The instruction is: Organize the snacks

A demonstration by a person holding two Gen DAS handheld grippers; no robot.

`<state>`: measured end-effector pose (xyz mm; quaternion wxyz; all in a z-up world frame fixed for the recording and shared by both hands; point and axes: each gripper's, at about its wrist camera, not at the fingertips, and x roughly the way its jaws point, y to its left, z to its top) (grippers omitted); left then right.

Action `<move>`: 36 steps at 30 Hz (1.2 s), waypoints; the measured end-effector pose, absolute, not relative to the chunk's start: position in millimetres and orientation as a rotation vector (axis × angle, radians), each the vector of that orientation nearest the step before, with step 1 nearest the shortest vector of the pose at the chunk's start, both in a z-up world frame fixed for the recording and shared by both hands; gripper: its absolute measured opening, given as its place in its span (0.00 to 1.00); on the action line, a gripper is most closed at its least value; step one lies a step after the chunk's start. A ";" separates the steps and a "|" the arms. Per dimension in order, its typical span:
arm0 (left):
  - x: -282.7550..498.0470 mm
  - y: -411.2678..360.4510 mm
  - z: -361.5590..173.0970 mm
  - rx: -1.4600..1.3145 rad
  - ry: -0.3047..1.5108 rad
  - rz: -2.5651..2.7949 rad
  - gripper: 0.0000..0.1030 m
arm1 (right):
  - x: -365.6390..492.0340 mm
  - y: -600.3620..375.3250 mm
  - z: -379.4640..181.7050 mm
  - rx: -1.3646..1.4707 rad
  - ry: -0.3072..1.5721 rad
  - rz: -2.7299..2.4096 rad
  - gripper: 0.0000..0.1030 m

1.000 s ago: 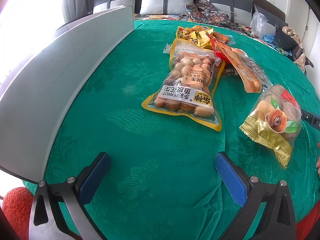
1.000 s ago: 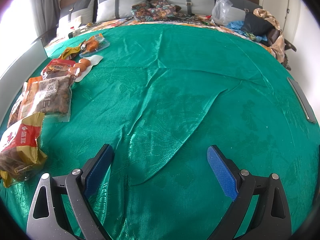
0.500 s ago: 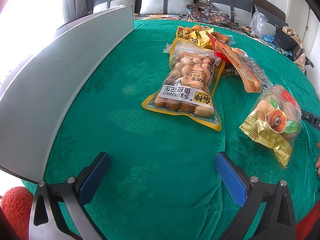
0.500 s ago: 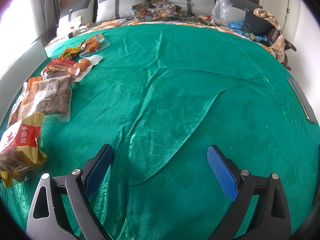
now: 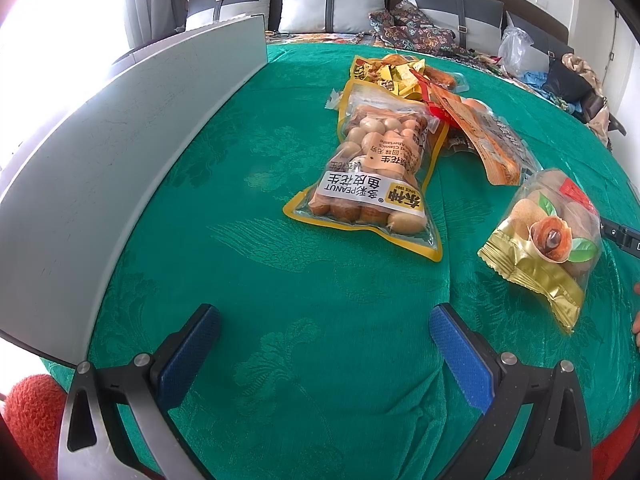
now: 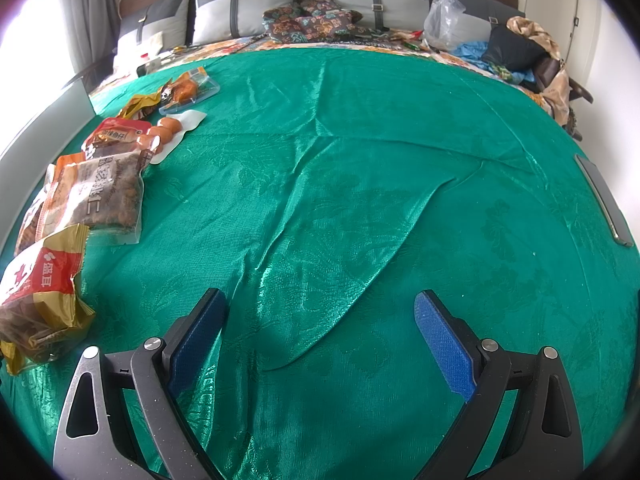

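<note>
Green patterned cloth (image 5: 248, 248) spread wide, creased in folds across the middle in the right wrist view; grey cushions (image 6: 244, 8) behind. Left gripper (image 5: 324, 340) with jaws spread wide, holding nothing, hovering above bare cloth. Right gripper (image 6: 320, 324) likewise wide apart, empty, over the creases. One peanut bag (image 5: 372, 172) just ahead of the left gripper. One gold-ended fruit snack pack (image 5: 548, 240) near it to the right. One orange packet (image 5: 480, 136) behind, overlapping further wrappers too jumbled to count. One grey panel (image 5: 120, 152) along the left edge.
</note>
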<state>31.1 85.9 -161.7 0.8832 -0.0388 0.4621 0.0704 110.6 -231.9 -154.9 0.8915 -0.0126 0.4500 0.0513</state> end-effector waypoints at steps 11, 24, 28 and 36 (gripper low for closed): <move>30.9 86.1 -161.8 -0.081 0.963 0.147 1.00 | 110.8 -231.8 -154.9 -0.026 0.934 0.106 0.94; 30.9 86.3 -162.1 -0.081 0.963 0.148 1.00 | 110.9 -231.7 -154.8 -0.026 0.934 0.107 0.94; 30.6 86.3 -162.2 -0.081 0.963 0.148 1.00 | 110.9 -231.7 -154.8 -0.026 0.934 0.107 0.94; 29.2 86.6 -160.6 -0.080 0.953 0.147 1.00 | 111.1 -231.5 -155.0 -0.026 0.934 0.106 0.94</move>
